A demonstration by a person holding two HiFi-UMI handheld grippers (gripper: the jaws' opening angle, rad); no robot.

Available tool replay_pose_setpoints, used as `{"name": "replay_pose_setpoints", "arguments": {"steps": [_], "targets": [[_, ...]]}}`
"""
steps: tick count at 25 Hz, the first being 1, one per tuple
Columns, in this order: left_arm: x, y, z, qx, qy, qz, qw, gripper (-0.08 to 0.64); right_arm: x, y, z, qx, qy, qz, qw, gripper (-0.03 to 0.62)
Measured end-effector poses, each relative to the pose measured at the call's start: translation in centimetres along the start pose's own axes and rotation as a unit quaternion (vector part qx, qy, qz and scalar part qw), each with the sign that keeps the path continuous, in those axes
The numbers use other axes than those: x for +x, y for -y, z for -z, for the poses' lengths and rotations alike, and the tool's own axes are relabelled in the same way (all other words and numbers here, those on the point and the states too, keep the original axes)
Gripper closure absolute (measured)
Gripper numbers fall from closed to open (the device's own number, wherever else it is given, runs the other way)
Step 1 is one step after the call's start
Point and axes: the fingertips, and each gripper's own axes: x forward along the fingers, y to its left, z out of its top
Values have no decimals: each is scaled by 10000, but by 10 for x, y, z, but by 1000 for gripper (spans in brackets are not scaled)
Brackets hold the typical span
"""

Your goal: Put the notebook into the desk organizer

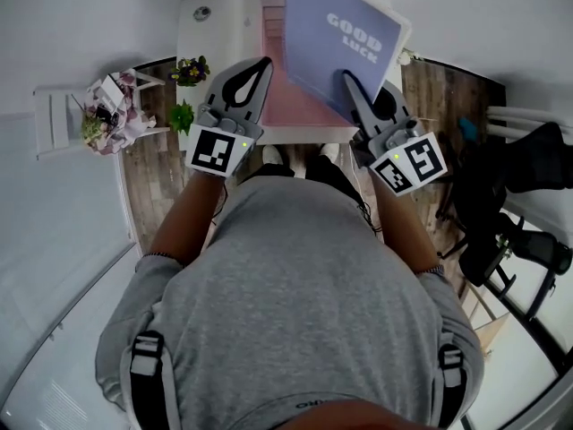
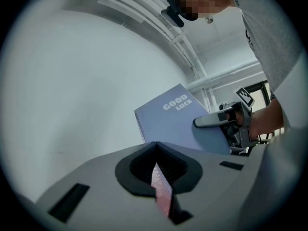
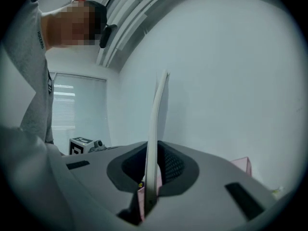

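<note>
Right gripper view: we see the right gripper (image 3: 153,179) with its jaws clamped on the notebook (image 3: 157,124), which stands edge-on and upright between them
Right gripper: in the head view it (image 1: 347,81) pinches the notebook (image 1: 336,34) at its near edge
Left gripper: we read the jaws of the left gripper (image 2: 155,150) as closed together at the tips and holding nothing; only a sliver of pink shows through the slit below them
Left gripper, head view: it (image 1: 263,64) sits level with the right one, well apart from the notebook
Notebook: lavender-blue cover, GOOD LUCK in white, spiral along 1 edge (image 2: 175,121); it is held in the air, tilted, not in the organizer
Desk organizer: pink (image 1: 291,97), lying on the desk between the 2 grippers; the notebook overlaps its right part in the head view
Desk: white (image 1: 224,16), set against a white wall
Plants: 2 small ones (image 1: 188,72) just left of the desk
Bouquet: on a white chair (image 1: 54,119) at far left (image 1: 112,115)
Person: grey shirt (image 1: 295,294), both forearms reaching forward
Black chair: at the right (image 1: 524,182), over wooden floor
</note>
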Motion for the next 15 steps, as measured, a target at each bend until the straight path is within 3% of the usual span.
{"name": "replay_pose_setpoints", "arguments": {"steps": [7,15], "targets": [[11,3,-3,97,-2,-454,9989,541,11,16,0,740,-120,-730,9945,552],[14,-4,-3,211,-22,-823,9964,541,24,28,13,1909,-401,-1245,9729,552]]}}
